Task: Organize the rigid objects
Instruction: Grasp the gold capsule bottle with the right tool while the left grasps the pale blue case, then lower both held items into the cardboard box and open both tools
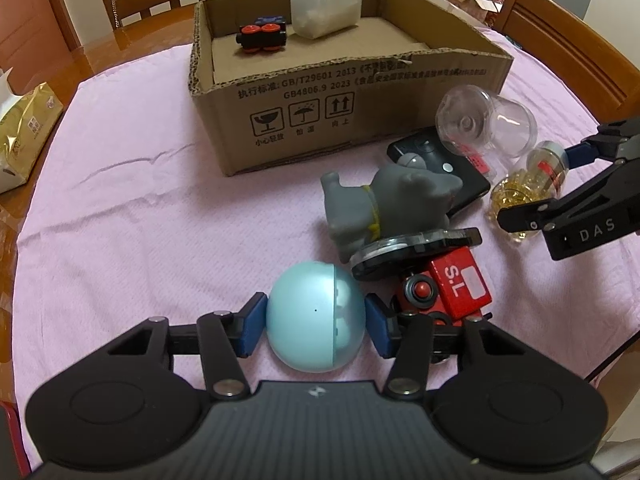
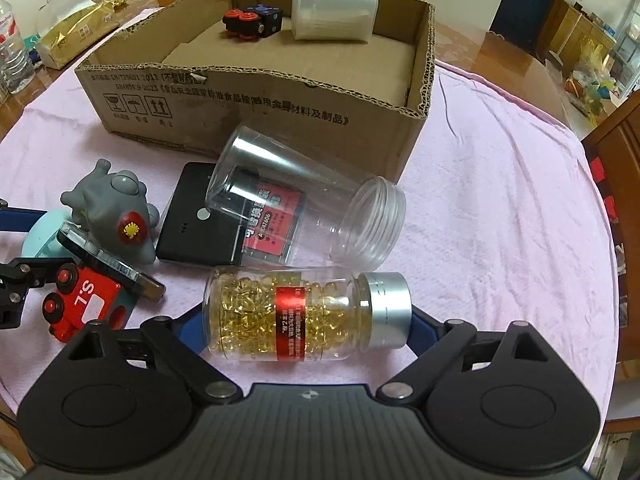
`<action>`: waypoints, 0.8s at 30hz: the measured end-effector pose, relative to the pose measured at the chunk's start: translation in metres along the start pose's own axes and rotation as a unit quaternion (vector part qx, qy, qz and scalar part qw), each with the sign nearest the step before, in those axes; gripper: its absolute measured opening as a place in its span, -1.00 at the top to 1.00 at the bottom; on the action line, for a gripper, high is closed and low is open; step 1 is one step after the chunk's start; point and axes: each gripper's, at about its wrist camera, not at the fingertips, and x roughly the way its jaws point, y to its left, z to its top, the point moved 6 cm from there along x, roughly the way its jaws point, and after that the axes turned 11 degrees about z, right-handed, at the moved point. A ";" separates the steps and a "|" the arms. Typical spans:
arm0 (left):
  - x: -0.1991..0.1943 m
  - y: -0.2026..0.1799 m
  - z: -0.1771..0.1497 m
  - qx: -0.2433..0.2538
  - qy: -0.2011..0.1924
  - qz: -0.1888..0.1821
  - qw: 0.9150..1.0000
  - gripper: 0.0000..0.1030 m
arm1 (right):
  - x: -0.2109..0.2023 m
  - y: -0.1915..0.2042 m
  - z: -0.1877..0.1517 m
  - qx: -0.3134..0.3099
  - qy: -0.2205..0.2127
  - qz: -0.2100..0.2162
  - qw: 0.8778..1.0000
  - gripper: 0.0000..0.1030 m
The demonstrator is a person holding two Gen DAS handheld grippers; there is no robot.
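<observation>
A pale blue egg-shaped capsule [image 1: 308, 312] rests on the pink cloth, and my left gripper [image 1: 316, 320] is shut on it, a blue pad against each side. A clear bottle of golden capsules [image 2: 296, 316] with a silver cap lies crosswise between the fingers of my right gripper [image 2: 308, 324]. One pad sits at its base and the other at its cap. The cardboard box [image 1: 360, 92] stands behind, holding a black toy with red wheels [image 1: 262, 38] and a white jar [image 1: 326, 8].
Between the two grippers lie a grey rubber animal [image 1: 384, 204], a red toy train [image 1: 452, 288], a dark round disc [image 1: 416, 248], a black flat case [image 2: 192, 224] and an empty clear jar [image 2: 304, 200] on its side. Wooden chairs ring the table. A gold packet [image 1: 28, 132] sits far left.
</observation>
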 end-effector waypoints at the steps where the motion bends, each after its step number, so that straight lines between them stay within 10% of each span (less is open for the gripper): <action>1: 0.000 0.000 0.000 0.002 0.001 -0.001 1.000 0.00 | -0.001 0.000 -0.001 -0.001 0.001 0.001 1.000 -0.86; 24: -0.042 0.012 0.018 0.090 -0.004 -0.048 0.995 0.00 | -0.046 0.007 0.010 -0.026 -0.004 0.025 0.999 -0.86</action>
